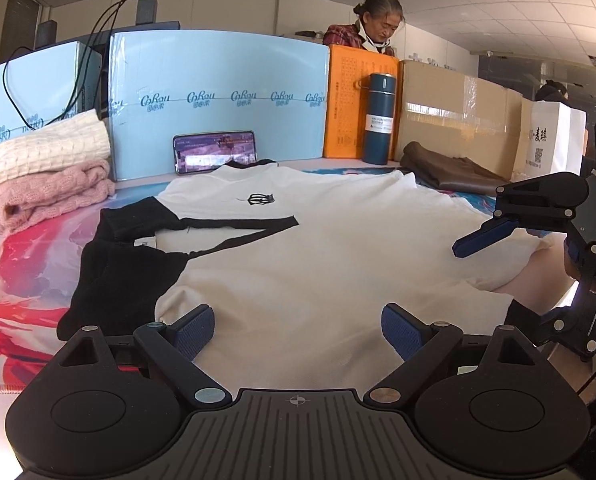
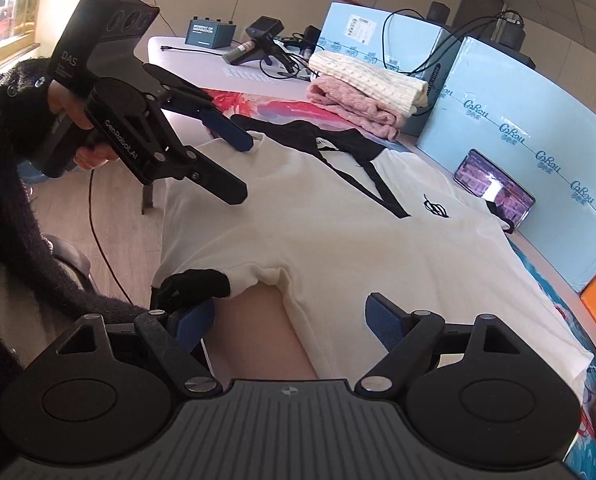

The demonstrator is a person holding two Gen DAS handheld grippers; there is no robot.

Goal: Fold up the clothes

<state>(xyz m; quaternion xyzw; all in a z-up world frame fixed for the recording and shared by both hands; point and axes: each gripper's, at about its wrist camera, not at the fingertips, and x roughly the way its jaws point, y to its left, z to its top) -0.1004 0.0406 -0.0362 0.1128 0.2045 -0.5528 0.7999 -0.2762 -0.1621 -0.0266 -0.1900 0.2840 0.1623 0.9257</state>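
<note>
- The left tool [image 1: 293, 330] was seen with its blue-padded fingers spread wide and nothing between them, poised low over the near edge of the white knitted sweater with black sleeves and black V-neck trim [image 1: 306, 248].
- The right tool [image 2: 289, 320] was likewise found released, its fingers apart on either side of a sleeve end with a black cuff [image 2: 193, 284]; no cloth was pinched.
- The sweater was laid face up and spread flat across the counter [image 1: 25, 264], which was covered by a red, white and blue patterned mat; its chest emblem [image 1: 261, 199] was left showing.
- No fold was visible in the body, so this garment was judged to be at the very start: the sleeves remained to be brought in and the body doubled over.
- A cream knit [image 1: 45, 148] and a pink knit [image 1: 49, 196] were seen stacked folded at the far corner, suggesting part of the work was already done.
- A brown garment [image 1: 454, 172] lay loosely bundled by the cardboard boxes, apparently yet to be folded.
</note>
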